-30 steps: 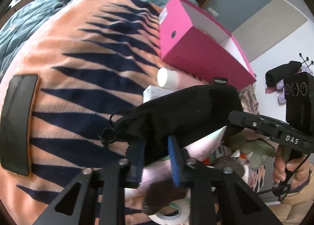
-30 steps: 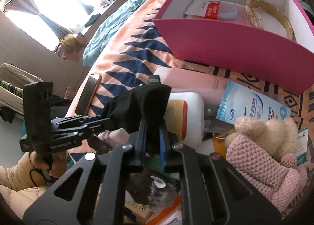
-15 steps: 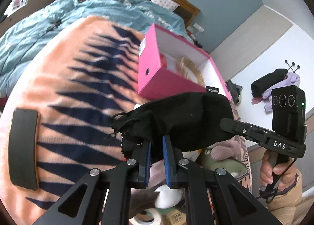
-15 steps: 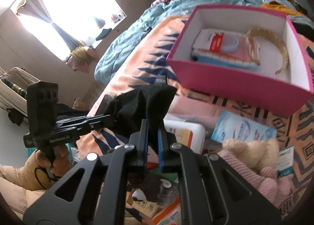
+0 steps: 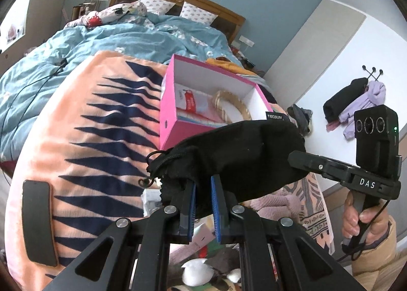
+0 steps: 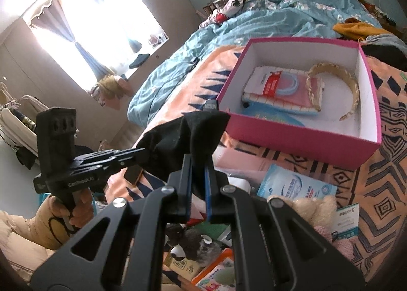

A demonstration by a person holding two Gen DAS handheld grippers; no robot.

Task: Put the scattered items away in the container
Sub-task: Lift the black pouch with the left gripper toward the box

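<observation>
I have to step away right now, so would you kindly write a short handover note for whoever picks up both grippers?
Left gripper: shut on one end of the black drawstring fabric pouch.
Right gripper: shut on the pouch's other end; the pouch hangs in the air between the two.
Pink open-top cardboard box: on the orange patterned blanket, beyond the pouch.
Done: a woven headband and flat packets are in the box.
Left: put the pouch in, then the plush toys, packets and bottles piled below the grippers.
</observation>
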